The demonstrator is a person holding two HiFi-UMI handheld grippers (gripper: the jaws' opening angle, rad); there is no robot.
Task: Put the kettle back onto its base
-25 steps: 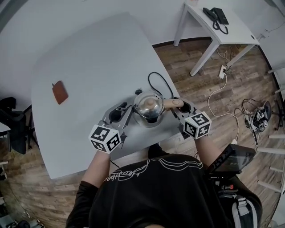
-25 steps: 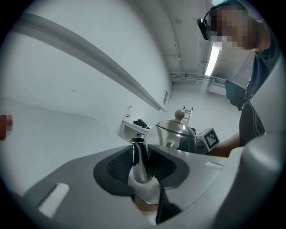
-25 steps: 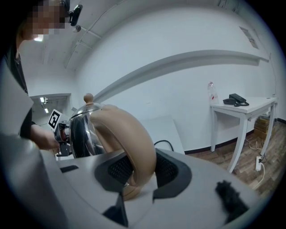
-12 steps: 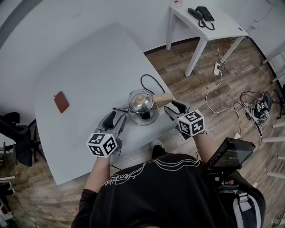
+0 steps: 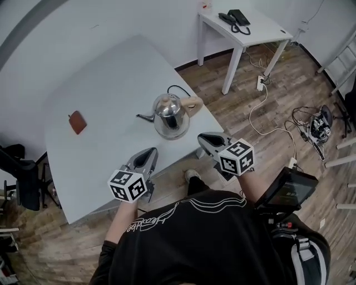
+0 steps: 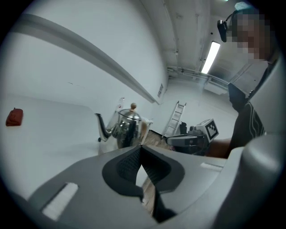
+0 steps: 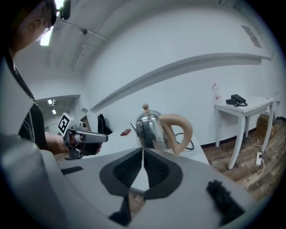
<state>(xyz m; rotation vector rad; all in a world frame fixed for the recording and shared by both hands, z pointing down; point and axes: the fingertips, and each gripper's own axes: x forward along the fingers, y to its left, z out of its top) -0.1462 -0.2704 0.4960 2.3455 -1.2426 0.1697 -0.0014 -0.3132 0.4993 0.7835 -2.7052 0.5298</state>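
Kettle (image 5: 168, 114): one. Polished metal, rounded body that mirrors the room, thin curved spout pointing left, small pale knob on the lid, thick pale looped handle on its right. It stands upright on the tabletop (image 5: 105, 78) near the right near edge. A black cord (image 5: 177, 88) loops on the far side of it. Its base can't be made out apart from the body.

Tabletop: one, plain matte white, rounded corners.

One flat reddish-brown pad (image 5: 77, 122) lies far left, well apart from the kettle.

Left claw (image 5: 151, 153): grey shell, dark ribbed pads pressed together, holding nothing.

Right claw (image 5: 202, 138): same build, jaws closing, tips all but met, nothing between them.

Both sit near the body, clear of the kettle.

Small white table (image 5: 261, 30): one, far right, on wood-plank floor, with one dark telephone (image 5: 236, 16).
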